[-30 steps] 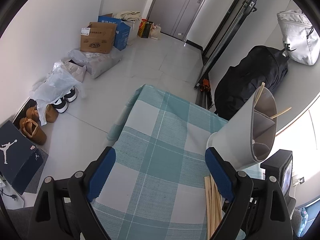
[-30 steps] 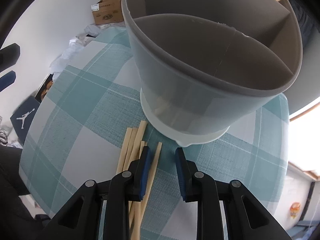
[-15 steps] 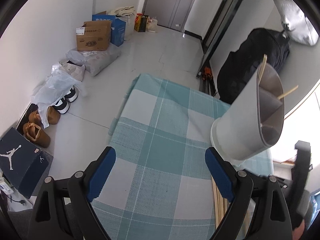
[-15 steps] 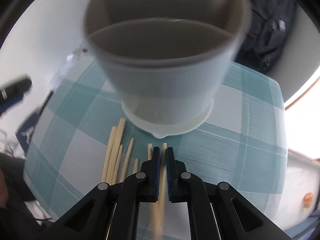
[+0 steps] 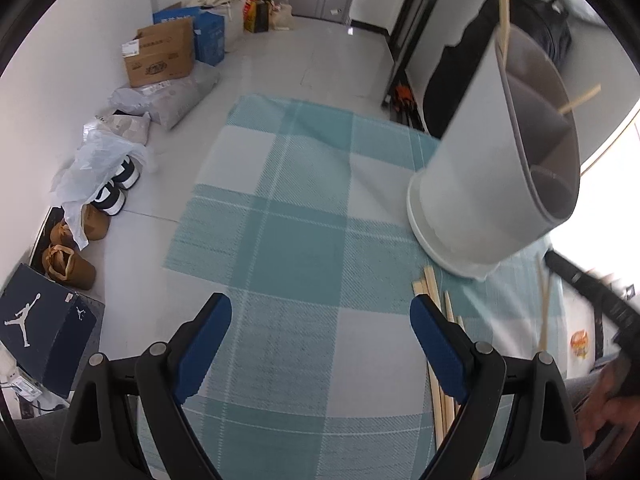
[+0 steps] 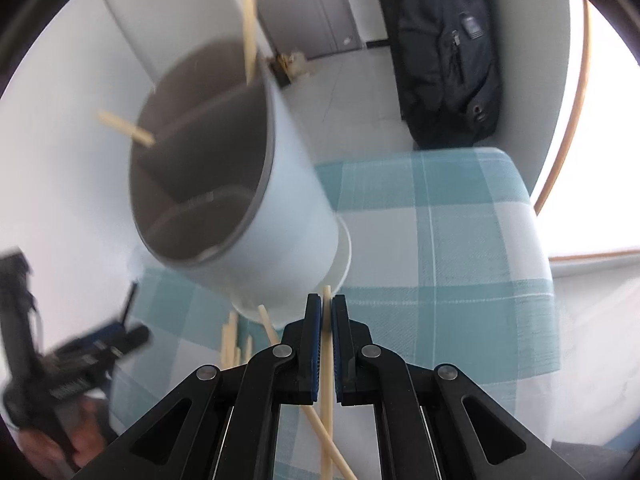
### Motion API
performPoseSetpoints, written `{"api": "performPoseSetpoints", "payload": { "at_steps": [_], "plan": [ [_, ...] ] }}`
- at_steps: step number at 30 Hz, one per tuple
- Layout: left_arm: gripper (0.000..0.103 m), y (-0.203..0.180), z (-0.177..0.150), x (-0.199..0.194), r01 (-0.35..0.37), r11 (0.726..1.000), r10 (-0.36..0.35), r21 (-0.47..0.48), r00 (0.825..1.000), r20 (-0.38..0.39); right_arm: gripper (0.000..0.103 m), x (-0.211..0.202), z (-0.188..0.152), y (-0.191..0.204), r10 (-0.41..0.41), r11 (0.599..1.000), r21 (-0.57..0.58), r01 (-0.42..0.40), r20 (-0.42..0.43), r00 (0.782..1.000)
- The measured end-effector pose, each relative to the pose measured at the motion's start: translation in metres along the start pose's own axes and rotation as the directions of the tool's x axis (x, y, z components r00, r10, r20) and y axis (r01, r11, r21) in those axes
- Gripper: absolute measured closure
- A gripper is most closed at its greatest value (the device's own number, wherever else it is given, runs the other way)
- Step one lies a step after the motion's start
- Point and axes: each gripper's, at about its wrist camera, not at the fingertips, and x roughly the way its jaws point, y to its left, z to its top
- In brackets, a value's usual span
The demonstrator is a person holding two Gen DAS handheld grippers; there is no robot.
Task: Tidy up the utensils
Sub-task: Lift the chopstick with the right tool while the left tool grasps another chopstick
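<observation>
While one chopstick [image 6: 327,360] is clamped in the shut right tool [image 6: 326,312] beside the holder [image 6: 240,200] on the bench [image 6: 460,260], tip-first insertion is advised; left tool [image 5: 320,344] is wide open, empty.

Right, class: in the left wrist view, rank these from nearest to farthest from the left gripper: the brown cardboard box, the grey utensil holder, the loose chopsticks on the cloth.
1. Loose chopsticks: right beside the left gripper's right finger, on the checked cloth.
2. Grey utensil holder: ahead, to the right, standing on the cloth.
3. Brown cardboard box: far left, on the floor by the wall.
</observation>
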Motion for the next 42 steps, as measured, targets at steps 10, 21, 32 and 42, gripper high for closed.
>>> {"api": "performPoseSetpoints", "payload": {
  "at_steps": [10,21,32,42],
  "plan": [
    [0.015,-0.018,-0.007,0.005,-0.025,0.999,0.026,0.045,0.999,-0.027,0.099,-0.031,0.003,0.021,0.051,0.997,-0.067,-0.038,0.209,0.977],
    [0.015,-0.029,-0.011,0.017,-0.056,0.995,0.062,0.084,0.996,-0.069,0.099,-0.062,0.008,0.016,0.079,0.996,-0.061,-0.061,0.350,0.933],
    [0.014,-0.031,-0.010,0.028,-0.105,0.989,0.115,0.103,0.988,-0.099,0.099,-0.084,0.002,-0.006,0.097,0.995,-0.008,-0.102,0.385,0.918],
    [0.014,-0.043,-0.002,0.040,-0.149,0.976,0.172,0.158,0.974,-0.148,0.099,-0.098,0.002,-0.019,0.111,0.992,0.010,-0.126,0.401,0.909]
  ]
}}
